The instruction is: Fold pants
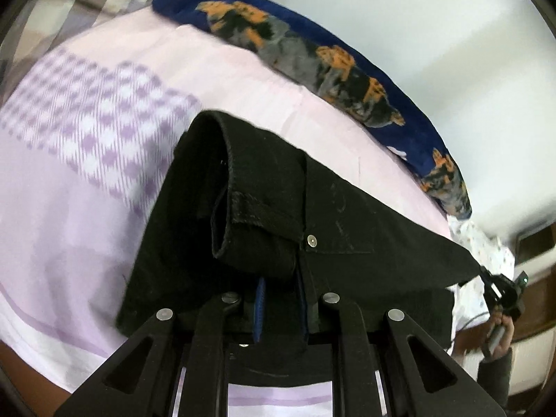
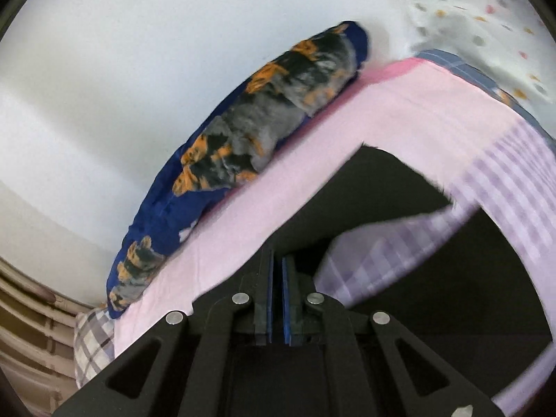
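Black pants (image 1: 312, 208) hang lifted above the bed, with the waistband, a belt loop and a metal rivet facing the left wrist camera. My left gripper (image 1: 281, 288) is shut on the waistband, and thick fabric fills the space between its blue pads. The cloth stretches taut to the right, where my right gripper (image 1: 486, 278) grips its far corner. In the right wrist view the right gripper (image 2: 277, 260) has its blue pads almost together on the edge of the black pants (image 2: 382, 191), which spread up and to the right.
A pink and lilac checked bed sheet (image 1: 87, 208) (image 2: 382, 104) lies below. A rolled blue blanket with orange and grey print (image 1: 312, 52) (image 2: 243, 132) runs along the white wall. A dotted white pillow (image 2: 469, 17) sits at the bed's end. A person's hand (image 1: 500, 333) holds the right gripper.
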Demonstrator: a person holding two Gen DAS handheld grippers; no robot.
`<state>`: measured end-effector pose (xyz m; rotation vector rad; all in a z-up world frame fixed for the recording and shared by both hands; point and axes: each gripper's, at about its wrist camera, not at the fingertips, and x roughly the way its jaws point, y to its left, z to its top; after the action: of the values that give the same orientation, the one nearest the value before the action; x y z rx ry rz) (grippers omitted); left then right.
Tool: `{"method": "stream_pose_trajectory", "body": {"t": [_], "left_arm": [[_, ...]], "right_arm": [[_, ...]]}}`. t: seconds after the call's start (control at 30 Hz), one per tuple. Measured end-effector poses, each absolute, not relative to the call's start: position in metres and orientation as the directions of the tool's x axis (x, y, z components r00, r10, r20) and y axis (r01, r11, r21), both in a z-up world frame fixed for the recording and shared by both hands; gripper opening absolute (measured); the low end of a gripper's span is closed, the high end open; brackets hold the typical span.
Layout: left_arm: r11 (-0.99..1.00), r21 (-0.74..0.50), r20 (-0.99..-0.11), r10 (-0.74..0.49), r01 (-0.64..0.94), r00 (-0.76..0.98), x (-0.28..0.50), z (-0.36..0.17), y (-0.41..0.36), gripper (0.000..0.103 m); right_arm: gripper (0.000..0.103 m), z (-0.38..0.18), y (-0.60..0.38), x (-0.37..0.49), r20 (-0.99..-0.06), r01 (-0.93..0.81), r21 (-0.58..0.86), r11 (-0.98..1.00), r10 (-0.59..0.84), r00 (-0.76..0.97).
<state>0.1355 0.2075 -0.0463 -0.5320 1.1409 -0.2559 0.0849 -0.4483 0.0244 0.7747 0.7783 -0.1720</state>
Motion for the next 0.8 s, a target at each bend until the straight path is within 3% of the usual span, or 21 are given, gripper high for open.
{"method": "stream_pose_trajectory", "body": {"t": [0.3, 0.5, 0.8], "left_arm": [[0.882, -0.470, -0.849, -0.442, -0.032, 0.292, 0.117, -0.064, 0.217, 0.016], [0.933, -0.359, -0.900, -0.355, 0.032, 0.255, 0.094, -0.077, 0.213, 0.016], [0.966, -0.237, -0.917, -0.256, 0.099, 0.305, 0.085, -0.071, 0.198, 0.020]], "right_arm": [[0.003, -0.018, -0.435, -0.029, -0.743, 0.510, 0.543, 0.667, 0.097, 0.663], [0.000, -0.048, -0.444, -0.062, -0.803, 0.609, 0.485, 0.628, 0.045, 0.594], [0.004, -0.073, -0.459, -0.086, -0.752, 0.593, 0.607, 0.528, 0.141, 0.644]]}}
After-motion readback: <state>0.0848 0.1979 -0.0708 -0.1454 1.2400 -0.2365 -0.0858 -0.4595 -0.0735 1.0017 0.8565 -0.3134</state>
